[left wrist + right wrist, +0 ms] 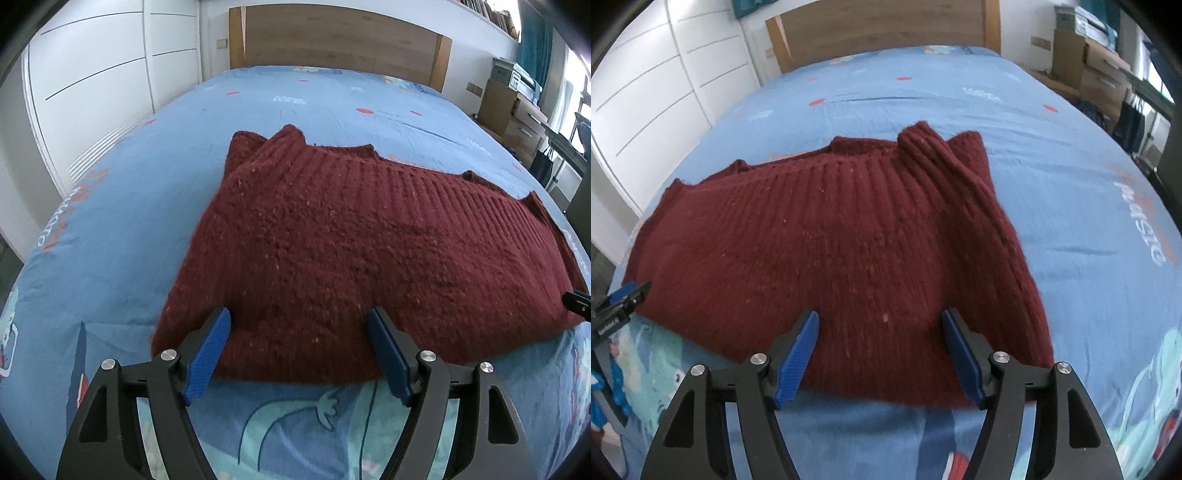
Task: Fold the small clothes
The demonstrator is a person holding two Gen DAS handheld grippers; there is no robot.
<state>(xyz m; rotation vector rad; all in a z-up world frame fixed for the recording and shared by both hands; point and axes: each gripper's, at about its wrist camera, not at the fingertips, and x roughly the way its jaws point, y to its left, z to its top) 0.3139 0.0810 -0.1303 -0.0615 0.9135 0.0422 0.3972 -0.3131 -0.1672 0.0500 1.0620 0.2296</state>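
Note:
A dark red knitted sweater [351, 240] lies partly folded on the blue bed; it also shows in the right wrist view [831, 251]. Its sleeves are folded over the body, with the ribbed edge toward the headboard. My left gripper [299, 321] is open, its blue pads astride the near edge of the sweater at its left end. My right gripper [881, 321] is open, its blue pads astride the near edge at the sweater's right end. The left gripper's tip shows at the left of the right wrist view [624, 299]; the right gripper's tip shows at the right edge of the left wrist view [576, 301].
The blue printed bedsheet [166, 166] covers the bed, with a wooden headboard [332, 37] at the far end. White wardrobe doors [92, 74] stand on the left. Cardboard boxes and a desk [517, 103] stand on the right.

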